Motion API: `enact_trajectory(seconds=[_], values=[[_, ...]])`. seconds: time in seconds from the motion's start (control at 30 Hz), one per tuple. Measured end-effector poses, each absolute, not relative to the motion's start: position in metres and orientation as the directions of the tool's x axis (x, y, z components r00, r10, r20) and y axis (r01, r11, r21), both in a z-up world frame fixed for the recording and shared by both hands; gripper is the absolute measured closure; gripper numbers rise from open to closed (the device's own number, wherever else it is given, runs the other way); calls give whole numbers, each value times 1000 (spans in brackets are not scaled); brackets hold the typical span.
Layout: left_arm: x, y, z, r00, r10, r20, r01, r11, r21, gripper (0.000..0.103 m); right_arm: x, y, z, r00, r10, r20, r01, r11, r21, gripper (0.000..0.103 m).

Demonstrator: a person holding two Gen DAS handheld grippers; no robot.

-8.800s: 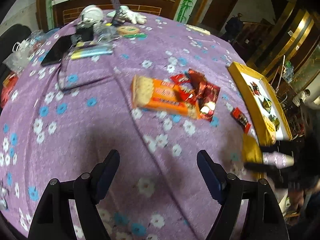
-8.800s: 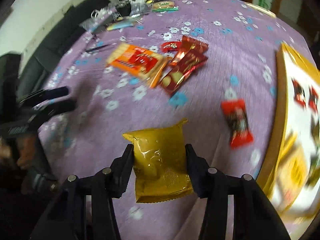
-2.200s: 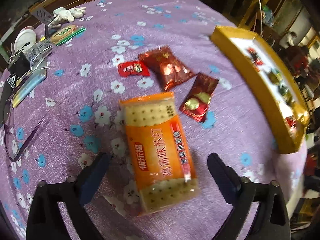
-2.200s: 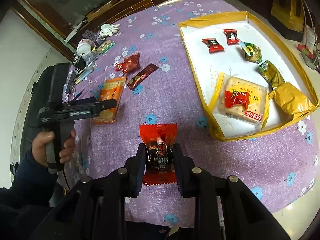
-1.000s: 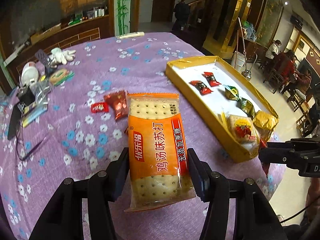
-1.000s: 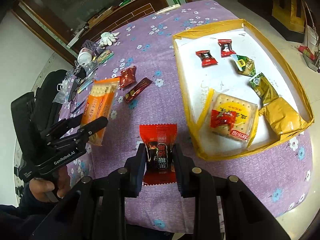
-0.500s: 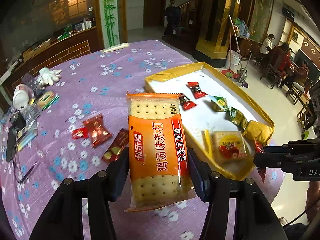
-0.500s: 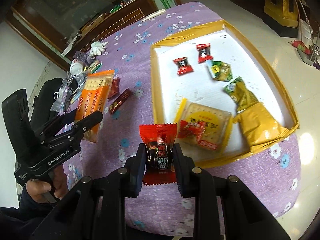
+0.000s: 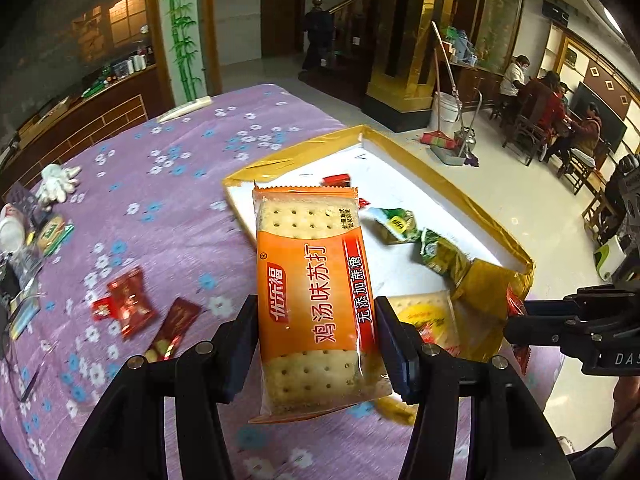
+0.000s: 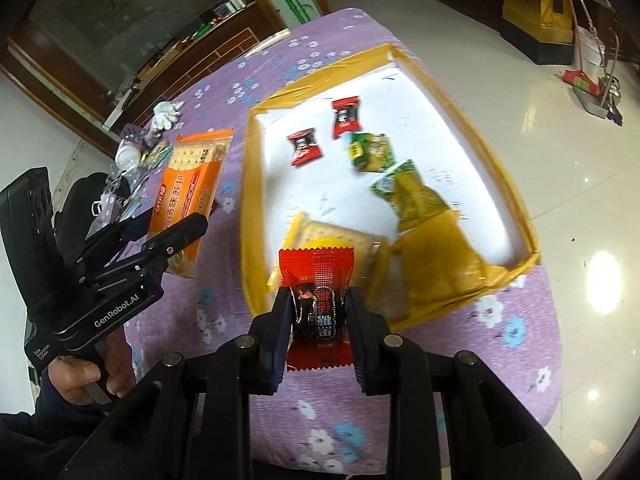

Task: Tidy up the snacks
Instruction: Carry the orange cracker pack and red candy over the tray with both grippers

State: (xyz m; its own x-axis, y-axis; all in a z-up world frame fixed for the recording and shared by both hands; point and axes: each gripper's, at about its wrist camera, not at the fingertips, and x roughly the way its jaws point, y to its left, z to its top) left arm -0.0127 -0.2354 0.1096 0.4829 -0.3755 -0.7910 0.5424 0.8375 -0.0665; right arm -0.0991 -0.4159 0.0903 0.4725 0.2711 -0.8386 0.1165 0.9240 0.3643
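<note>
My left gripper is shut on a long orange cracker pack and holds it in the air beside the near left side of the yellow tray. The pack also shows in the right wrist view. My right gripper is shut on a small red candy packet, just above the tray's near edge. In the tray lie two red candies, two green packets, a gold pouch and a cracker pack.
On the purple flowered tablecloth, three red snack packets lie to the left. Clutter, a white glove and a cup sit at the far left. The table edge and tiled floor lie beyond the tray.
Both grippers have moved toward the tray with their packs held. The orange cracker pack was lifted off the cloth earlier, and the tray now looks closer in both views.
</note>
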Motion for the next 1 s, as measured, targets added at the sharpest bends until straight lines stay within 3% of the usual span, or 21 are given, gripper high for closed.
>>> enact_trajectory(seconds=[1.0], values=[[17, -288, 54, 420, -327, -846, 510, 857, -78, 44, 1, -466, 54, 448, 118, -886, 192, 956, 224, 77]])
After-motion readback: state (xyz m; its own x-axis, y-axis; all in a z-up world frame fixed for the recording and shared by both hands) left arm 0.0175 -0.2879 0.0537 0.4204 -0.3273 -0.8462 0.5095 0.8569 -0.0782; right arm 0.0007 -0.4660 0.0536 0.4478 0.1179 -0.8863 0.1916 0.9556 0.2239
